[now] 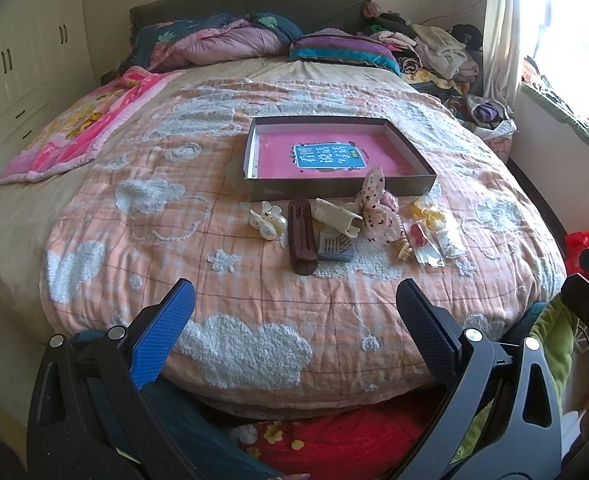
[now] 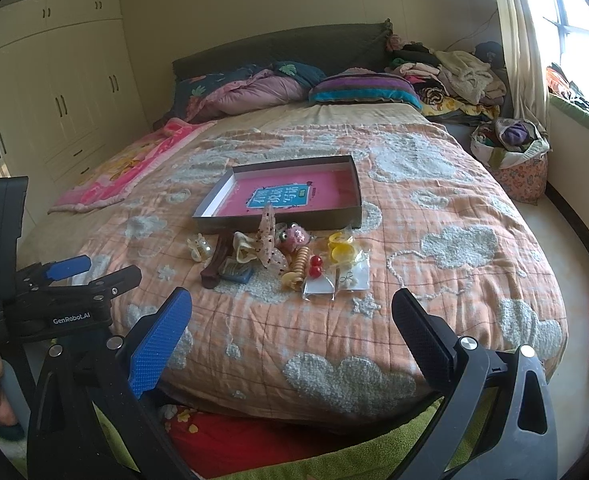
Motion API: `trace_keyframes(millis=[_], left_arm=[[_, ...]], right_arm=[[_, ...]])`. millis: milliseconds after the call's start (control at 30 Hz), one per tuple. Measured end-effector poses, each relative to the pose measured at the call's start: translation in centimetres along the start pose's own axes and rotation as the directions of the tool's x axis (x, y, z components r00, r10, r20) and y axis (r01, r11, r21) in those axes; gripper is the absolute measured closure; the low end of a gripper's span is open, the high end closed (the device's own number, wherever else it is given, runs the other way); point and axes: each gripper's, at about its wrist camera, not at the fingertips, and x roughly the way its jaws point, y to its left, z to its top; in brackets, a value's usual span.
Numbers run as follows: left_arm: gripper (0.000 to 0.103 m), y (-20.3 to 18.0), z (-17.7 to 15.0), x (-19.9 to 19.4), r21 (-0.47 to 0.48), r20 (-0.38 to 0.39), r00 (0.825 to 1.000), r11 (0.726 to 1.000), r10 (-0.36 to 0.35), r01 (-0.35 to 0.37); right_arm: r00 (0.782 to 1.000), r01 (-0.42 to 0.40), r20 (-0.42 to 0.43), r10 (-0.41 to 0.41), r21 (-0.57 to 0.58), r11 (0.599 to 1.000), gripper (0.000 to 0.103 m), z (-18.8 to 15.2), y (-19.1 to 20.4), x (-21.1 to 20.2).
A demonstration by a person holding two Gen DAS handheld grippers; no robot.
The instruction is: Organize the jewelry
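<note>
A shallow box with a pink floor [image 1: 394, 160] [image 2: 350, 196] lies on the bed. In front of it lies a pile of accessories: a white pearl clip [image 1: 268, 224] [image 2: 199, 249], a dark brown clip [image 1: 301, 236] [image 2: 216, 264], a cream claw clip [image 1: 340, 216] [image 2: 244, 252], a dotted bow [image 1: 376, 208] [image 2: 268, 240], a blue-grey comb [image 1: 334, 246] [image 2: 236, 272], yellow pieces [image 1: 426, 210] [image 2: 340, 248] and clear packets [image 1: 430, 250] [image 2: 338, 280]. My left gripper [image 1: 294, 320] is open and empty, short of the pile. My right gripper [image 2: 292, 332] is open and empty too.
The bed carries an orange quilt with cloud patches [image 1: 214, 184]. Pillows and blankets [image 1: 230, 40] lie at the headboard, clothes [image 1: 434, 48] at the far right. A wardrobe [image 2: 74, 88] stands left, a fabric basket [image 2: 514, 160] right. The left gripper shows in the right wrist view [image 2: 90, 272].
</note>
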Motion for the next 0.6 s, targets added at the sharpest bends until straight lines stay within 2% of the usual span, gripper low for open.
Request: trace_keyframes(millis=[600], left_arm=[[0.009, -0.23, 0.39, -0.21, 0.002, 0.014, 1.0, 1.0, 0.003, -0.003]], right_arm=[[1.0, -0.018, 0.003, 0.018, -0.003, 1.0, 0.004, 0.38, 0.49, -0.13]])
